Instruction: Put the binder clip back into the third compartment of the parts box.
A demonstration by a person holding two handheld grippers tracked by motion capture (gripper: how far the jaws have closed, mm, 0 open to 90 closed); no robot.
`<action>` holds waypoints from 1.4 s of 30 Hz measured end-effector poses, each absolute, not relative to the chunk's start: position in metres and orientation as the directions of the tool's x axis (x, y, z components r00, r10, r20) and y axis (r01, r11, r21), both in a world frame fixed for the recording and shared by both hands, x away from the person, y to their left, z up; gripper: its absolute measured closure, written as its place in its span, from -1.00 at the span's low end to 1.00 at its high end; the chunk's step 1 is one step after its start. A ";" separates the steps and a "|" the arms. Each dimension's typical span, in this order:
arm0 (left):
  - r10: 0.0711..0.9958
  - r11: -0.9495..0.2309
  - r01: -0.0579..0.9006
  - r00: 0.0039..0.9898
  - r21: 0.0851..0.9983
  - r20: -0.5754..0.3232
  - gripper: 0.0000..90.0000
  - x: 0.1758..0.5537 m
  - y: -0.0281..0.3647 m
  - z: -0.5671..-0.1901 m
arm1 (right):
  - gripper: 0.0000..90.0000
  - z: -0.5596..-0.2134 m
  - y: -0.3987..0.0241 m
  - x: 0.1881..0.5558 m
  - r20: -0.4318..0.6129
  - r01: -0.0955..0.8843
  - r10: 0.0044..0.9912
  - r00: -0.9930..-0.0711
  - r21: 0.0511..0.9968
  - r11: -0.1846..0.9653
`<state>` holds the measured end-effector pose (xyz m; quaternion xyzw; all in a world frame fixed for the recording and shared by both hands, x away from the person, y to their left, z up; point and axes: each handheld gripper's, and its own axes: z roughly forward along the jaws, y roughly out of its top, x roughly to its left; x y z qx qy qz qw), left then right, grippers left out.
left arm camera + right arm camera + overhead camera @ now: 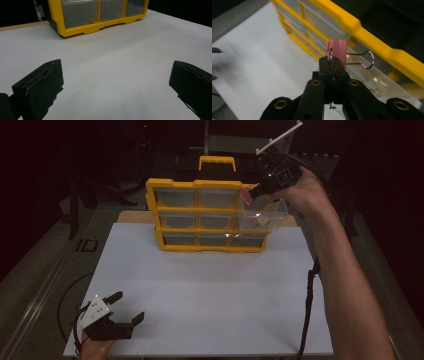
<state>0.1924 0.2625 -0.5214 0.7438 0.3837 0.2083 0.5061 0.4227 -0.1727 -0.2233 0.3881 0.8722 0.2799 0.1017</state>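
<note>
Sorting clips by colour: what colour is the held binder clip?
Pink binder clip with silver wire handles; right gripper view.

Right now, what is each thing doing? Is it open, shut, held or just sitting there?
Right gripper: shut, pinching one wire handle of the clip, up by the organizer's top right.
Pink binder clip: held in the air, other wire handle sticking out sideways.
Clear drawer: pulled out of the middle row, right side.
Yellow drawer organizer: standing upright, other drawers pushed in.
Left gripper: open, holding nothing, low over the white board.

light: dim, dark surround | blur: near gripper views | glare: none
</note>
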 end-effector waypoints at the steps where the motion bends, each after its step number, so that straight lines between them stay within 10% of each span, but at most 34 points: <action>1: 0.781 -0.196 0.361 0.619 0.912 -0.077 -1.00 0.192 0.262 -0.521 | 0.98 -0.224 -0.174 0.423 0.027 0.624 0.741 -0.671 0.560 0.545; 9: 0.782 -0.196 0.361 0.619 0.912 -0.077 -1.00 0.192 0.262 -0.521 | 0.84 -0.231 -0.177 0.427 -0.027 0.633 0.775 -0.632 0.558 0.536; 11: 0.782 -0.196 0.363 0.619 0.911 -0.078 -1.00 0.193 0.262 -0.522 | 0.02 -0.232 -0.178 0.429 0.013 0.628 0.775 -0.632 0.593 0.503; 14: 0.781 -0.198 0.362 0.620 0.911 -0.077 -1.00 0.193 0.262 -0.522 | -0.57 -0.238 -0.170 0.426 0.007 0.613 0.762 -0.648 0.599 0.515; 42: 0.781 -0.195 0.361 0.620 0.912 -0.078 -1.00 0.192 0.261 -0.522 | -0.68 -0.298 -0.085 0.373 -0.045 0.366 0.475 -0.879 0.576 0.731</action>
